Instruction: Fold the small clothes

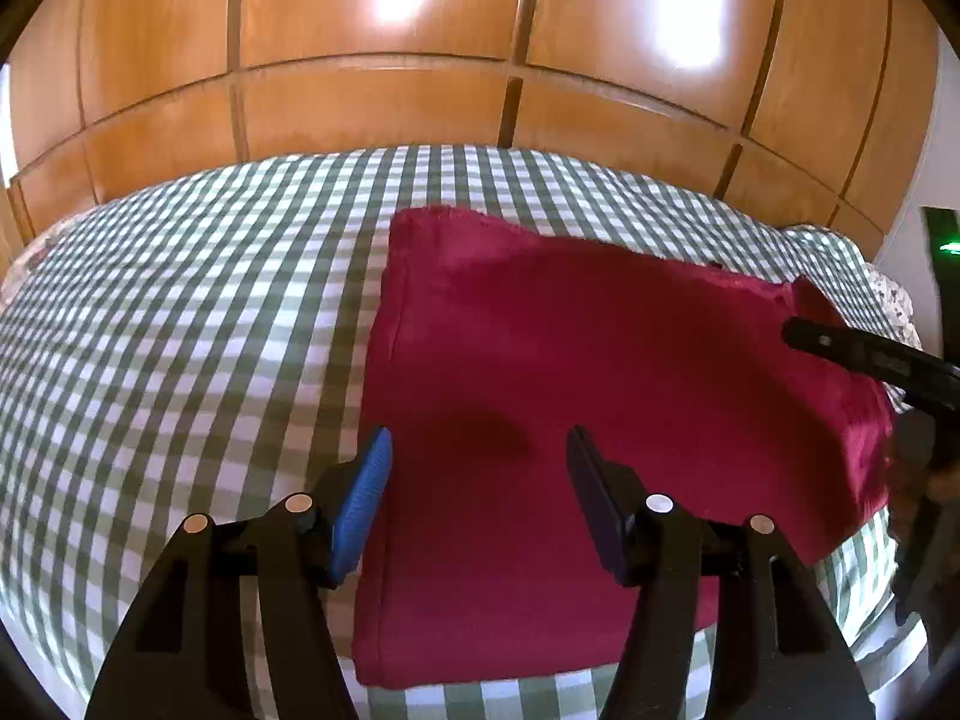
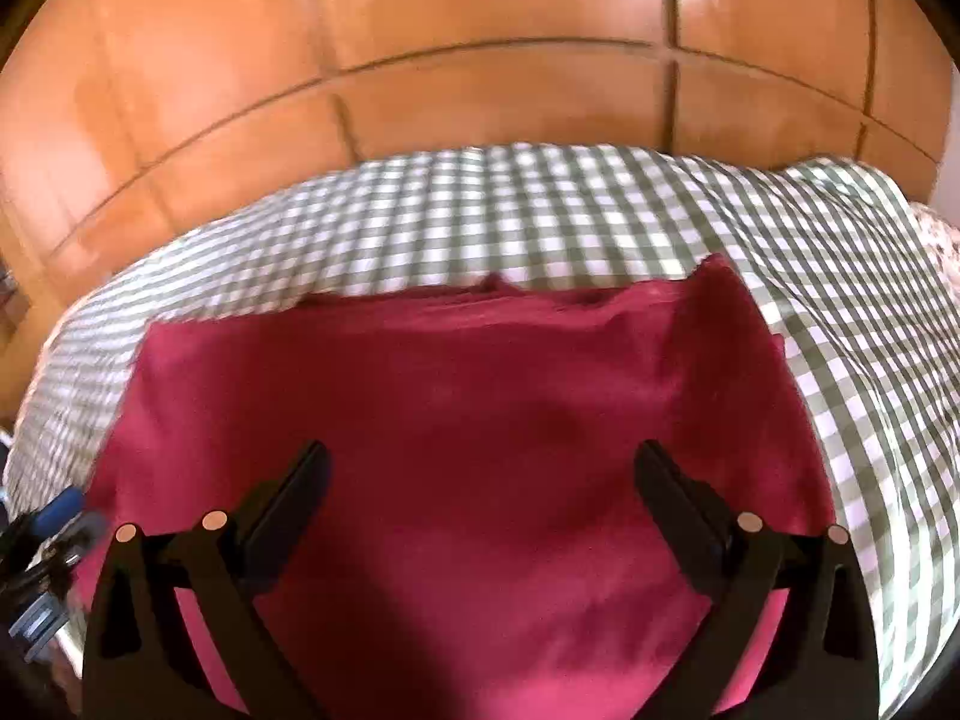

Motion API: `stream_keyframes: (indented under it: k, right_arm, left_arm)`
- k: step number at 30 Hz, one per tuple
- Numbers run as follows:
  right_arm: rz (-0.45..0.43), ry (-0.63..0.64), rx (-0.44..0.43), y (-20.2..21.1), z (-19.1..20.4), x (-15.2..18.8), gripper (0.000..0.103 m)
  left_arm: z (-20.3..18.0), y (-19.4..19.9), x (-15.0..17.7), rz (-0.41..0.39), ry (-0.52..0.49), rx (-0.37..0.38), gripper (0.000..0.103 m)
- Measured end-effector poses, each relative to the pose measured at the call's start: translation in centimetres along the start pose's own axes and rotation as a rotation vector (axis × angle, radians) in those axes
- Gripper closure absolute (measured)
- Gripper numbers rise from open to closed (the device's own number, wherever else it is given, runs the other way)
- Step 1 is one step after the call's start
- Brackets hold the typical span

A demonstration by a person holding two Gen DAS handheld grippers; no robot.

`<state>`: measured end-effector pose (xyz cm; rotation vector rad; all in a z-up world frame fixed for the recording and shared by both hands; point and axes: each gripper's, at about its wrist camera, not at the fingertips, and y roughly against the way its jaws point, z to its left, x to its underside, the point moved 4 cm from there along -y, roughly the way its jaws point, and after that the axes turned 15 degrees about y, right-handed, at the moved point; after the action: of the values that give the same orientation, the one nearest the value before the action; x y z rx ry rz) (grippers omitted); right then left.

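Note:
A dark red garment (image 1: 600,372) lies folded flat on the green-and-white checked bedspread (image 1: 180,330). In the left wrist view my left gripper (image 1: 479,438) hovers open over the garment's near left part, its blue pad just at the left edge, with nothing pinched. A black finger (image 1: 852,351) of the right gripper reaches in over the garment's far right corner. In the right wrist view the garment (image 2: 468,396) fills the middle, and my right gripper (image 2: 481,450) stands wide open above it, with only cloth below. The left gripper's blue pad (image 2: 60,510) shows at the lower left.
A wooden wardrobe (image 1: 372,102) with panelled doors stands right behind the bed. The bedspread (image 2: 540,210) rises in a fold at the far right (image 2: 840,228), where a flowered fabric (image 1: 894,294) peeks out. Bare checked cover stretches left of the garment.

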<state>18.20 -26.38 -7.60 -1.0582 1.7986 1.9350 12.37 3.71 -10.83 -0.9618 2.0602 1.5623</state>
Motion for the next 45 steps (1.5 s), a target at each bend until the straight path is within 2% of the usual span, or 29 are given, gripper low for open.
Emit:
stream_keyframes:
  k: [5,8,10,13,18,21,23,26,27,31,35,40,44,45]
  right_arm:
    - [0.035,0.042,0.022,1.2,0.6,2.9,0.002]
    - [0.082,-0.009,0.057,1.2,-1.4,5.6,0.002]
    - [0.072,-0.048,0.039,1.6,-2.8,7.0,0.002]
    - [0.075,-0.061,0.046,1.9,-3.5,8.3,0.002]
    - [0.084,-0.044,0.091,2.5,-2.6,8.3,0.002]
    - [0.055,-0.054,0.071,3.6,-2.1,8.0,0.002]
    - [0.062,-0.055,0.073,3.4,-2.4,8.2,0.002]
    - [0.083,-0.101,0.077,3.0,-3.8,9.3,0.002]
    - [0.088,-0.110,0.077,3.0,-4.1,9.6,0.002]
    - [0.081,-0.109,0.067,3.4,-4.3,10.1,0.002]
    - [0.046,-0.121,0.056,4.8,-4.3,10.0,0.002]
    - [-0.021,-0.197,0.101,7.0,-6.4,10.3,0.002]
    - [0.000,-0.267,0.115,6.3,-8.6,11.5,0.003]
    - [0.011,-0.279,0.093,5.9,-8.7,11.8,0.008]
  left_arm:
    - [1.0,-0.9,0.9,0.042,0.017,-0.018,0.044]
    - [1.6,-1.5,1.3,0.068,0.037,-0.040,0.044]
    - [2.5,-1.6,1.5,0.092,0.092,-0.017,0.044]
    - [2.5,-0.7,1.5,0.067,0.094,-0.025,0.044]
    - [1.3,2.4,1.3,-0.031,0.033,-0.020,0.044]
    - [0.2,3.4,1.8,-0.055,-0.035,0.001,0.044]
    - [-0.2,2.9,2.1,-0.035,-0.073,-0.007,0.044]
    - [0.4,0.7,3.1,0.056,-0.058,-0.030,0.044]
    - [0.6,0.3,3.3,0.062,-0.063,-0.036,0.044]
    - [0.4,0.4,3.4,0.055,-0.082,-0.048,0.044]
    - [-0.1,1.6,2.7,0.024,-0.067,-0.022,0.044]
    - [-0.9,2.4,2.5,0.001,-0.078,0.011,0.044]
    - [-1.3,2.1,3.0,0.023,-0.094,0.020,0.044]
    - [-1.4,1.8,3.1,0.032,-0.098,0.014,0.044]
